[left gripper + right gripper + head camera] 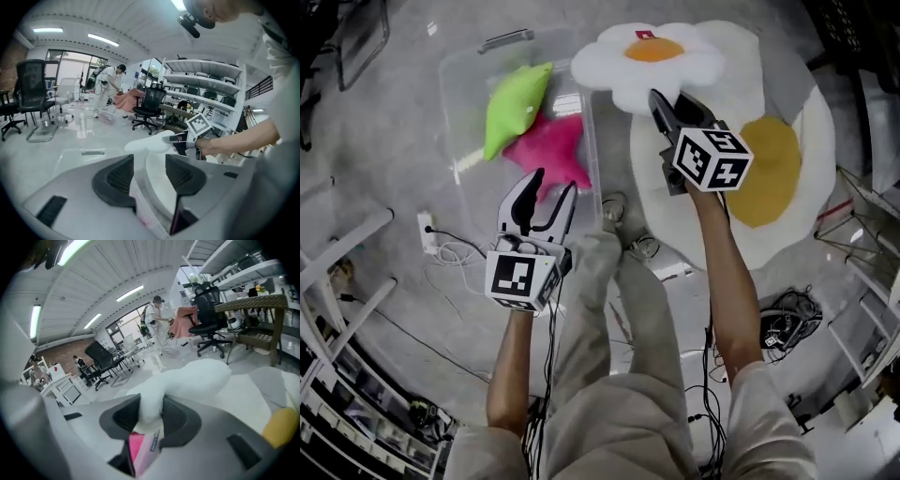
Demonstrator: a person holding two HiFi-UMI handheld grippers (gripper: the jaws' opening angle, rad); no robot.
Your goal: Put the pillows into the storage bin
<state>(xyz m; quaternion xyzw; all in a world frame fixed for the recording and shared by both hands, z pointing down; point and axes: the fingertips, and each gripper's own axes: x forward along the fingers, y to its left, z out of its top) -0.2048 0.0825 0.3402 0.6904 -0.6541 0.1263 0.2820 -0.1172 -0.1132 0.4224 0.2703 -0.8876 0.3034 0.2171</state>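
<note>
Head view, upper centre: right gripper [660,101] clamped on the fried-egg pillow [647,56], by the clear storage bin [464,70] at upper left. Only the right gripper view shows the pinched white edge. Mid-frame: left gripper [553,183] jaws wide apart, empty. Bin holds green pillow [514,105], pink star pillow [548,148].

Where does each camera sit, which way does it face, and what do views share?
Head view: on the person's head, looking steeply down at the storage bin; both forearms and legs show.
Left gripper view: on the left gripper, looking along its open jaws; the right forearm shows.
Right gripper view: on the right gripper, looking along jaws shut on the egg pillow.
Shared: all three show the egg pillow.
</note>
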